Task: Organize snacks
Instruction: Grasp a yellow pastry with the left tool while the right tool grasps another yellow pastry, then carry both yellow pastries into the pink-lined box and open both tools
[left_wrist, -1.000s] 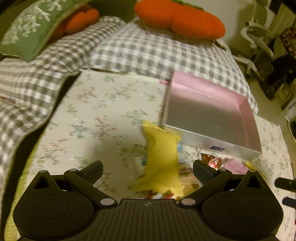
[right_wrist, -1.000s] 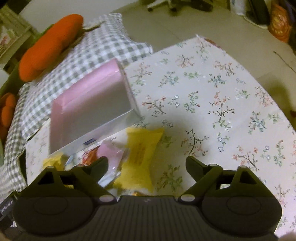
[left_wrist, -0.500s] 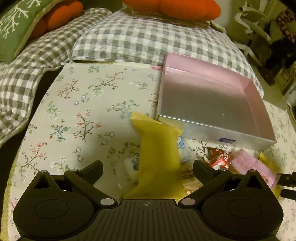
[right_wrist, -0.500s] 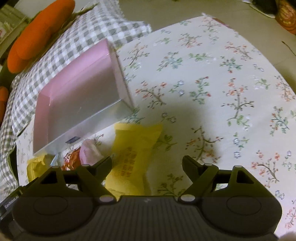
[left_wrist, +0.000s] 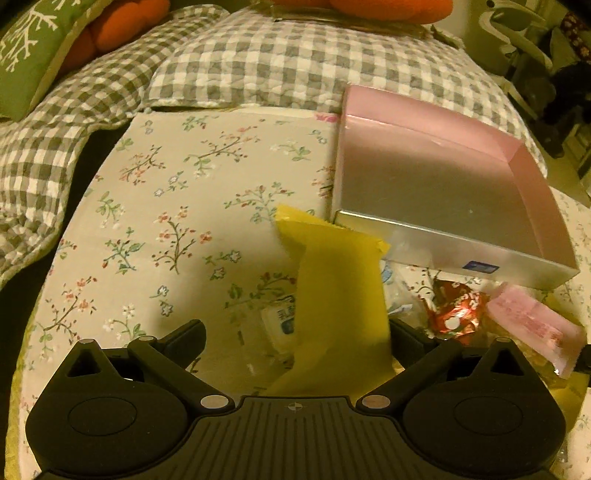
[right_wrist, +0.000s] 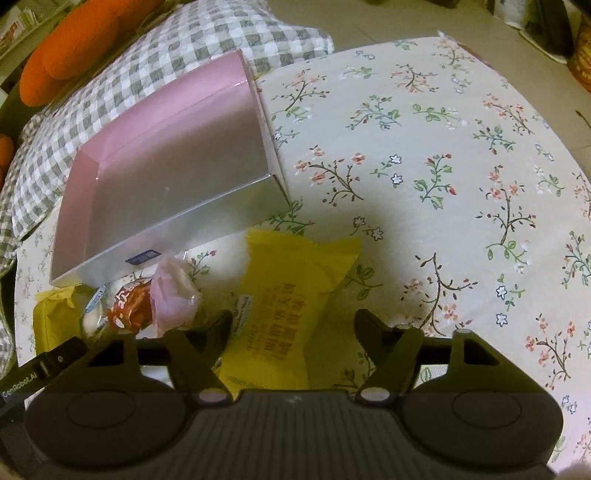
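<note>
Both cameras have drawn closer to the snack pile than a second ago, so the pink box (left_wrist: 439, 184) and the yellow packet (left_wrist: 340, 295) now fill more of each view. Seen from the left hand-held gripper (left_wrist: 295, 332), the yellow packet stands between its spread fingers, its lower part close against the right finger (left_wrist: 406, 341); whether that finger touches the packet cannot be told, and the left finger (left_wrist: 188, 332) is clearly apart from it. Ahead and to the right of this hand-held gripper sits the open pink box, its near wall silvery, with the packet's upper corner just beside that wall. Right of the packet lie a red foil candy (left_wrist: 452, 317) and a pink wrapped snack (left_wrist: 532, 325), and a small clear-wrapped sweet (left_wrist: 282, 321) shows just left of the packet. From the right hand-held gripper (right_wrist: 293, 328), fingers spread wide and gripping nothing, the same yellow packet (right_wrist: 291, 291) lies on the floral cloth (right_wrist: 443, 166) between the fingers, nearer the left one. Ahead-left of it rests the pink box (right_wrist: 173, 166), and below the box's near wall cluster the pink wrapped snack (right_wrist: 173, 295), the red foil candy (right_wrist: 129, 306) and another yellow packet (right_wrist: 55, 314) at far left. Grey checked bedding (left_wrist: 277, 62) lies beyond the cloth.
</note>
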